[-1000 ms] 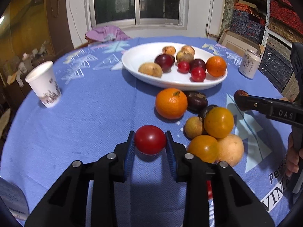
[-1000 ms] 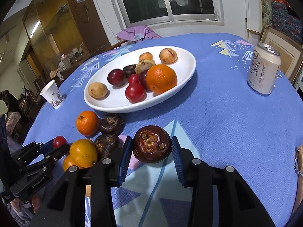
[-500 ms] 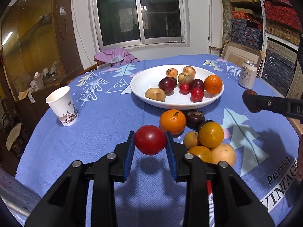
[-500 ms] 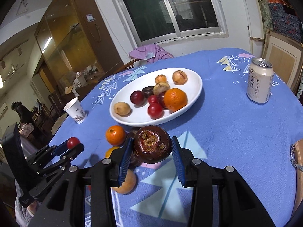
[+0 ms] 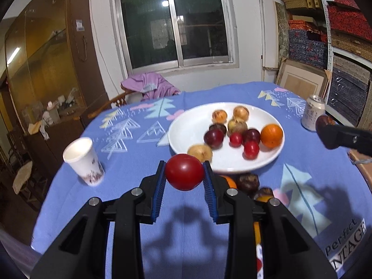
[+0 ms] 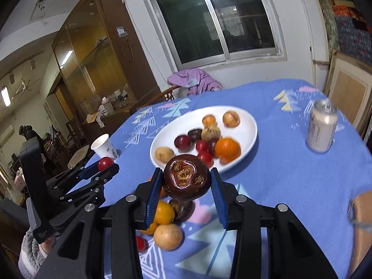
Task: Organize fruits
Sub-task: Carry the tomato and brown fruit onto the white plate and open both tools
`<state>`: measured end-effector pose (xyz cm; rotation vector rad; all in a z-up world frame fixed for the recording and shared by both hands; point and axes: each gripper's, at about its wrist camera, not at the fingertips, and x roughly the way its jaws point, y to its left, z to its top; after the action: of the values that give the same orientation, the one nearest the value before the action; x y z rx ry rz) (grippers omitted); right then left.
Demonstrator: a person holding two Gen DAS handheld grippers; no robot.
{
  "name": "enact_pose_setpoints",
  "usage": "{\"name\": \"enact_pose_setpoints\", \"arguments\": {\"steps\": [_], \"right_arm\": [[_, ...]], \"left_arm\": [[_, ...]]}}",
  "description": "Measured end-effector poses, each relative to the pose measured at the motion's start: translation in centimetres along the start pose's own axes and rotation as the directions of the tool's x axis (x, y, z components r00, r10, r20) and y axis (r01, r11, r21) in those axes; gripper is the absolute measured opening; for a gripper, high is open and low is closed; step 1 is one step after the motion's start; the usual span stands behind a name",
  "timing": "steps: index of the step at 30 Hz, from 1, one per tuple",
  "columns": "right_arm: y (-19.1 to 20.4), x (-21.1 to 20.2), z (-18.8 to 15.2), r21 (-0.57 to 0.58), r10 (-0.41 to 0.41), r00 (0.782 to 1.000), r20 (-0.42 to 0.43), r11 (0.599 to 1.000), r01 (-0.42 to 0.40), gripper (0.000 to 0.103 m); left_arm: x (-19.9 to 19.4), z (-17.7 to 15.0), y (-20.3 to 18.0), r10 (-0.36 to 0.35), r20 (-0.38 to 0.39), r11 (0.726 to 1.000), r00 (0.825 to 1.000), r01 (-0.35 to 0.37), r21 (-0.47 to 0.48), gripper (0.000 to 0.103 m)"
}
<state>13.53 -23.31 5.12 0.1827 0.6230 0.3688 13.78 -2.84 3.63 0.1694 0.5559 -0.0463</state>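
Note:
My left gripper is shut on a red tomato, held in the air over the blue tablecloth just short of the white plate. The right gripper is shut on a dark brown mangosteen, also lifted above the table. The plate holds several fruits, among them an orange, red plums and brown round fruits. Loose fruits lie on the cloth below the grippers: an orange one and a tan one. In the left wrist view the right gripper shows at the right edge.
A white paper cup stands at the left of the table. A drink can stands at the right, beyond the plate. A chair with purple cloth sits at the far edge. Shelves of boxes line the right wall.
Both grippers have risen from the tablecloth with their fruits still held. The table and the plate now sit lower and farther off in both views.

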Motion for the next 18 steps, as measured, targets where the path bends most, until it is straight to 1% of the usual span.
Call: {"name": "enact_pose_setpoints", "arguments": {"steps": [3, 6, 8, 10, 11, 13, 15, 17, 18], "right_arm": [[-0.3, -0.2, 3.0, 0.002, -0.006, 0.999, 0.045, 1.000, 0.006, 0.042], [-0.8, 0.5, 5.3, 0.022, -0.004, 0.997, 0.083, 1.000, 0.002, 0.042], [-1.1, 1.5, 6.3, 0.045, 0.006, 0.996, 0.088, 0.999, -0.010, 0.042], [-1.5, 3.3, 6.8, 0.069, 0.018, 0.997, 0.072, 0.997, -0.023, 0.042], [-1.6, 4.4, 6.8, 0.079, 0.023, 0.998, 0.056, 0.996, -0.027, 0.042], [-1.7, 7.2, 6.4, 0.088, 0.045, 0.999, -0.004, 0.995, -0.044, 0.042], [-1.3, 9.8, 5.5, 0.076, 0.068, 0.995, -0.075, 0.995, -0.062, 0.042], [-0.4, 12.0, 4.2, 0.038, 0.073, 0.986, -0.150, 0.997, -0.068, 0.042], [0.0, 12.8, 3.7, 0.022, 0.074, 0.982, -0.174, 0.997, -0.071, 0.042]], "left_arm": [[0.6, 2.3, 0.1, 0.001, 0.024, 1.000, 1.000, -0.001, -0.007, 0.031], [1.5, 4.7, 0.7, -0.016, 0.039, 0.999, 0.999, 0.018, -0.049, 0.031], [2.7, 6.2, 1.4, -0.038, 0.035, 0.995, 0.999, 0.041, -0.095, 0.031], [4.0, 7.4, 2.1, -0.059, 0.028, 0.986, 0.998, 0.062, -0.153, 0.031], [5.0, 7.9, 2.3, -0.075, 0.016, 0.981, 0.997, 0.076, -0.178, 0.031], [7.0, 8.3, 2.5, -0.117, -0.020, 0.970, 0.993, 0.110, -0.215, 0.031], [8.9, 8.2, 2.2, -0.120, -0.045, 0.970, 0.992, 0.107, -0.219, 0.031], [10.7, 7.9, 1.9, -0.112, -0.070, 0.974, 0.991, 0.096, -0.206, 0.031], [11.7, 7.8, 1.8, -0.114, -0.087, 0.974, 0.990, 0.094, -0.204, 0.031]]}}
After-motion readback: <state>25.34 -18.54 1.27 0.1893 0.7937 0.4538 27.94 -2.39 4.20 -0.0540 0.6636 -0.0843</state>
